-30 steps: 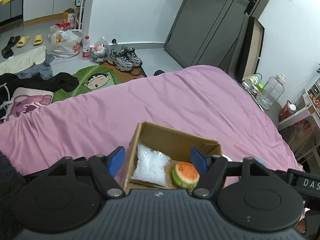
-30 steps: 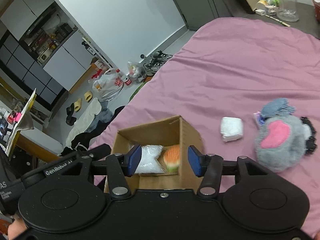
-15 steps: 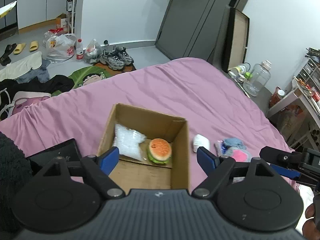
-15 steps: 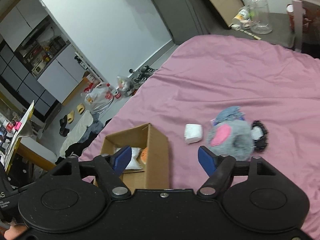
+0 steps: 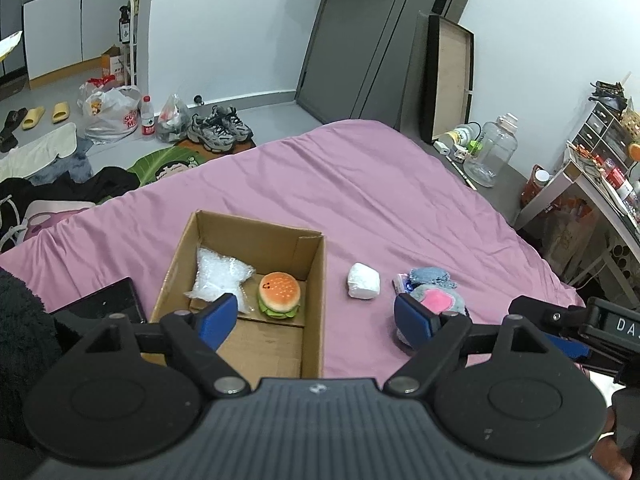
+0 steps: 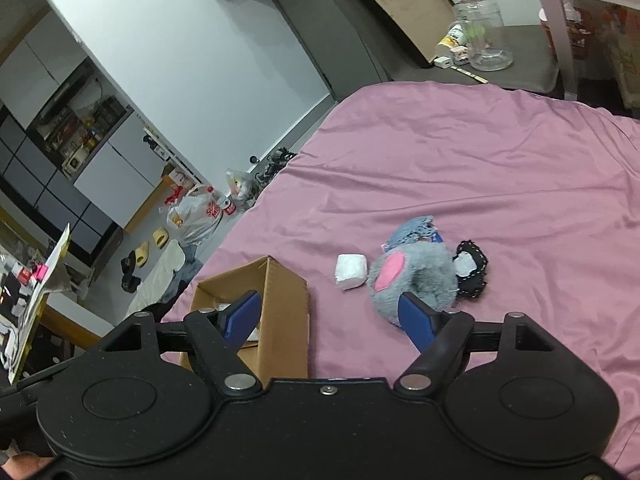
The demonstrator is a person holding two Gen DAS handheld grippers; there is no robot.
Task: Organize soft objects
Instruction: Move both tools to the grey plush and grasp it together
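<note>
An open cardboard box [image 5: 312,280] [image 6: 286,312] sits on the pink bed. Inside lie a clear plastic bag [image 5: 220,276] and a plush burger [image 5: 279,294]. To the box's right a white soft packet [image 5: 363,281] [image 6: 351,271] rests on the sheet, apart from the box. Beside the packet lies a grey plush toy [image 5: 434,300] [image 6: 416,276] with a pink patch, and a black lace piece [image 6: 470,268] lies by it. My left gripper [image 5: 316,320] hangs open above the box's near right corner. My right gripper [image 6: 330,318] stands open between the box and the plush toy, empty.
A black flat object [image 5: 108,304] lies on the bed left of the box. Shoes [image 5: 220,130], bags and clothes litter the floor beyond the bed. A glass jar [image 5: 490,154] and a cluttered desk [image 5: 600,184] stand to the right. A dark sleeve [image 5: 20,340] shows at far left.
Both grippers have pulled back and risen from the box and opened wider. The white packet and grey plush have come into the left wrist view.
</note>
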